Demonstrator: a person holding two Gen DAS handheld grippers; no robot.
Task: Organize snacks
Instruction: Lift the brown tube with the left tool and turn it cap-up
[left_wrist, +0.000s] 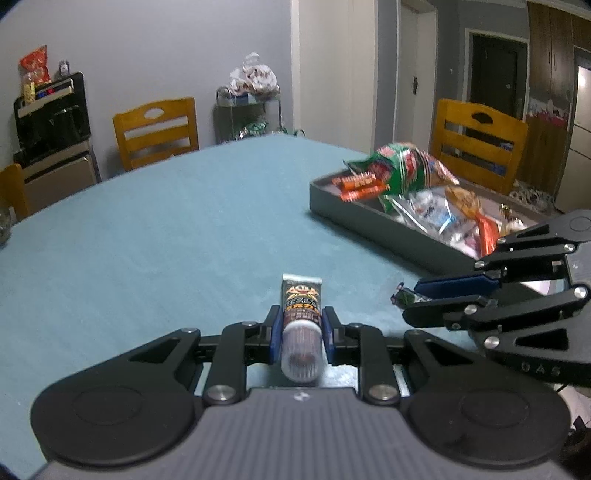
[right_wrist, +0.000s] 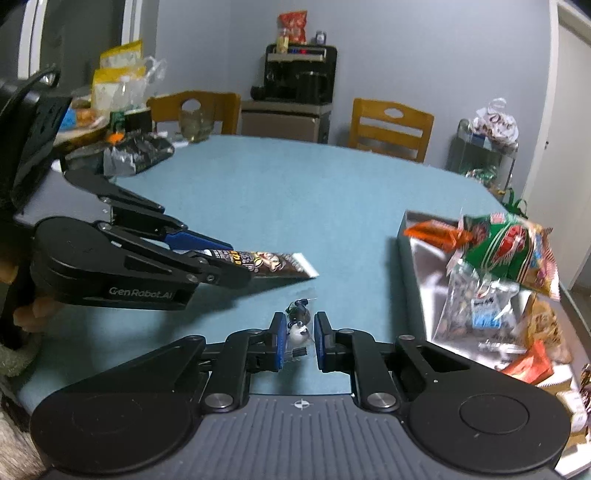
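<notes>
A brown, tube-shaped snack stick (left_wrist: 301, 325), printed with a cartoon face, orange lettering and a white crimped end, is held clamped between the blue pads of the left gripper (left_wrist: 300, 334), its sealed tip raised just above the teal tablecloth (left_wrist: 166, 221). To its right, a small clear-wrapped candy (right_wrist: 298, 326) showing a black-and-white figure is pinched in the closed right gripper (right_wrist: 300, 338), low over the cloth near the table's front edge. Farther right, a dark grey tray (left_wrist: 354, 218) is seen resting on the table, piled with a green-and-red striped bag (left_wrist: 399, 166), orange wrappers (left_wrist: 360, 186) and clear packets (left_wrist: 432, 214). Two wooden chairs (left_wrist: 157, 129) are visible against the grey wall behind.
</notes>
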